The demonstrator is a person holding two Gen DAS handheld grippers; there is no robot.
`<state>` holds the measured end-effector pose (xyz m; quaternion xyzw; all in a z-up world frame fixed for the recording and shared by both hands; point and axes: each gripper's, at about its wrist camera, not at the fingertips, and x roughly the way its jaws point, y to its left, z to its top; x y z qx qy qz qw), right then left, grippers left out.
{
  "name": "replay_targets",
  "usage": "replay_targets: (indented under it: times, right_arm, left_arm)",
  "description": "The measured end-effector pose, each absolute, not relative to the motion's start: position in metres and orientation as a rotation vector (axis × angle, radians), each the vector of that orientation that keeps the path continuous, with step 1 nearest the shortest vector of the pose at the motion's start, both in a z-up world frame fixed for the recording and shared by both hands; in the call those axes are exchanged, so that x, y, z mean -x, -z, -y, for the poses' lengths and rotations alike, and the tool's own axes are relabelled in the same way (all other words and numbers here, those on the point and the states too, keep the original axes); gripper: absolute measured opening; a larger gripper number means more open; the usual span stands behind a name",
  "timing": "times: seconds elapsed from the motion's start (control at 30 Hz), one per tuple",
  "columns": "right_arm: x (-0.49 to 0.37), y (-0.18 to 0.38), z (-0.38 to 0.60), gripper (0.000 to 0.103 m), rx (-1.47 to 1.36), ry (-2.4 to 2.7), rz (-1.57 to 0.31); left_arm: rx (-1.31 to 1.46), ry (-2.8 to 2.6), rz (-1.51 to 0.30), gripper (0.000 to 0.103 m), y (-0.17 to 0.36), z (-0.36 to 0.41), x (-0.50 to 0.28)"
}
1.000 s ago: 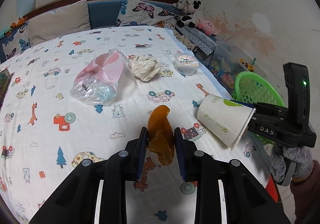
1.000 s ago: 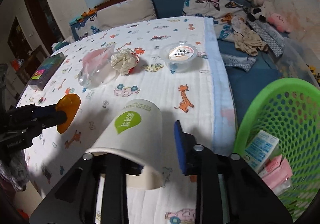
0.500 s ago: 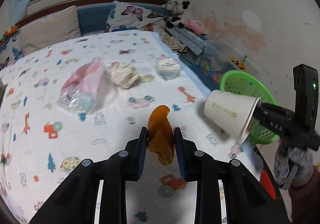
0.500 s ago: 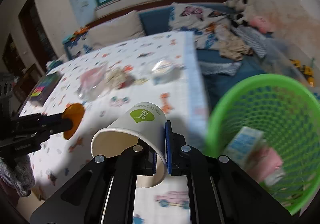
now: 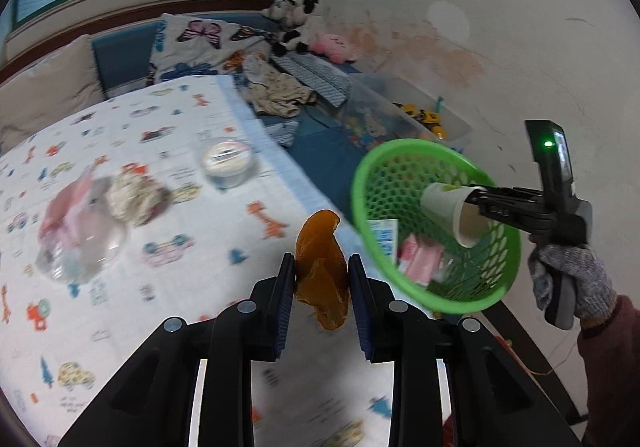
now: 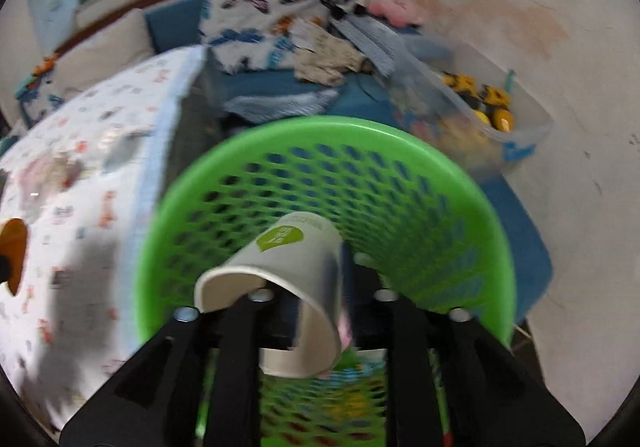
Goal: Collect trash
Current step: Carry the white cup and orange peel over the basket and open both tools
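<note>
1. My left hand-held gripper (image 5: 322,279) is clenched on an orange wrapper (image 5: 321,267); both blue pads press on its sides and it sticks up and hangs down between them.
2. This wrapper is in the air above the edge of the bed (image 5: 160,239), just beside the green basket (image 5: 362,183).
3. My right hand-held gripper (image 6: 320,287) is over the mouth of the basket (image 6: 460,183), and its jaws are opening at this moment.
4. A white paper cup (image 6: 280,259) with a green label is still around the left finger of that gripper, with its open mouth turned toward the camera. The picture is blurred, so I cannot tell if the right pad still touches the cup wall.
5. In the left view the cup (image 5: 444,207) is seen at the tip of the right gripper (image 5: 476,203), inside the ring of the basket rim, and a gloved hand (image 5: 568,279) holds the handle.
6. Inside the basket some packets (image 5: 416,255) already lie, pink and white ones.
7. On the bed I see more trash: a clear plastic bag (image 5: 76,231) with pink in it, a crumpled paper (image 5: 132,195) touching it, and a round lidded tub (image 5: 227,163) nearer to the edge.
</note>
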<state>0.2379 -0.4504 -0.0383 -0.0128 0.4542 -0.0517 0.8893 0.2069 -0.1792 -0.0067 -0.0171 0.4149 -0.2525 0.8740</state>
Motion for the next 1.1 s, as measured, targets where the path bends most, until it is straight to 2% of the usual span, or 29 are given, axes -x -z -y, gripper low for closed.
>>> replay_targets:
  times: [0.07, 0.27, 0.73, 0.83, 0.9, 1.1]
  right_arm:
    - [-0.237, 0.04, 0.457, 0.058, 0.065, 0.131, -0.942]
    - [-0.223, 0.035, 0.469, 0.064, 0.096, 0.145, -0.923]
    - [-0.173, 0.0, 0.503, 0.07, -0.065, 0.114, -0.827]
    - [-0.166, -0.004, 0.506, 0.07, -0.092, 0.111, -0.81]
    - [-0.165, -0.004, 0.507, 0.07, -0.101, 0.109, -0.805]
    - [-0.162, -0.003, 0.502, 0.071, -0.111, 0.093, -0.804]
  left_arm:
    - [0.027, 0.546, -0.873, 0.027, 0.007, 0.193, -0.21]
    - [0.012, 0.605, -0.893, 0.027, 0.011, 0.232, -0.219]
    - [-0.039, 0.711, -0.986, 0.028, 0.039, 0.319, -0.234]
    - [-0.041, 0.722, -0.997, 0.035, 0.044, 0.325, -0.234]
    - [-0.043, 0.722, -1.0, 0.054, 0.046, 0.327, -0.232]
    - [-0.03, 0.738, -0.984, 0.057, 0.043, 0.316, -0.228]
